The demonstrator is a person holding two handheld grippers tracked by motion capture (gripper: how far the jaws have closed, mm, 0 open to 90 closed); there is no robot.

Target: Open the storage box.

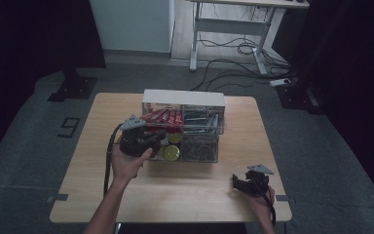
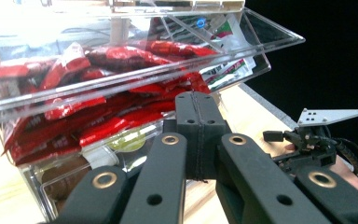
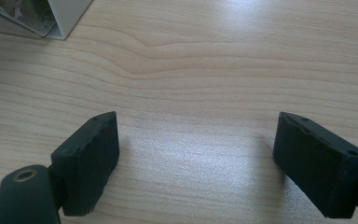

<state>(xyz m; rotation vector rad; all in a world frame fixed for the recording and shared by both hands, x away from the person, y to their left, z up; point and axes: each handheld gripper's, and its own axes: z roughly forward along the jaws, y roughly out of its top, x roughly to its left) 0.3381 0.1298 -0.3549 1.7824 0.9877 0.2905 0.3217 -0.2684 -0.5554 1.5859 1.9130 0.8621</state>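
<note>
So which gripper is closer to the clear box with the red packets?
Left. The left gripper is right at the clear box, jaws shut at its front; the right gripper rests open on the table, well away.

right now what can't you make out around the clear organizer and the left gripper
- Left gripper, left gripper view: jaws shut; its own linkage hides the organizer's lower front.
- Clear organizer, high view: right-hand contents too small and dim to identify.
- Red packets: print blurred.
- Yellow-lidded item: hand partly covers it.
</note>
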